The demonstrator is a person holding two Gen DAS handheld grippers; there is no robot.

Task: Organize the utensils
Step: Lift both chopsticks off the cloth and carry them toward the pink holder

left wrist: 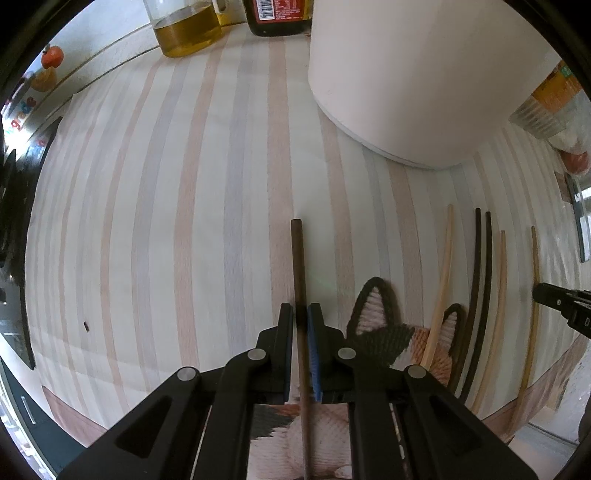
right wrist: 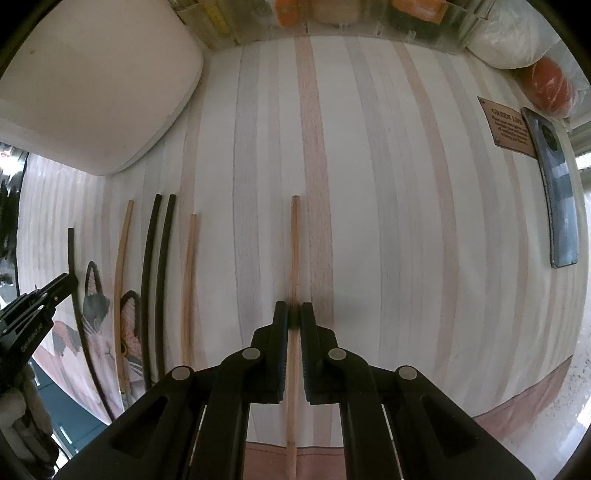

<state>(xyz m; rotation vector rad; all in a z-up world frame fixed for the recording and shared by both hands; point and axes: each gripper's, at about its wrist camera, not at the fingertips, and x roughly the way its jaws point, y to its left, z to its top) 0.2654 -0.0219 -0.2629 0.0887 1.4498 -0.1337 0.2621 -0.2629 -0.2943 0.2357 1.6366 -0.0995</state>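
On the left, the left gripper points down at the desk, which is covered by a cloth of pale pink, grey and cream stripes. Its jaws are closed on a dark brown chopstick that runs straight away from the camera between the pads, its far end lying over the striped cloth. Beyond it, a glass jug of yellow liquid and a dark bottle stand at the far edge, and a large white container sits to the right of them. Just right of the left gripper, a cat-shaped woven mat lies on the cloth.

Further right, four loose chopsticks rest side by side, well apart from both grippers' jaws: a pale wooden chopstick lying across the cat mat, a black pair touching or nearly touching each other, and a second light wooden chopstick just beside them. All of them point roughly the same way, away from the cameras.

Right again, the right gripper also points down, its jaws clamped on a light wooden chopstick that lines up with a pink stripe in the cloth. At the far right edge, a phone lies flat next to a small brown card with printed text, with clear plastic bins along the back.
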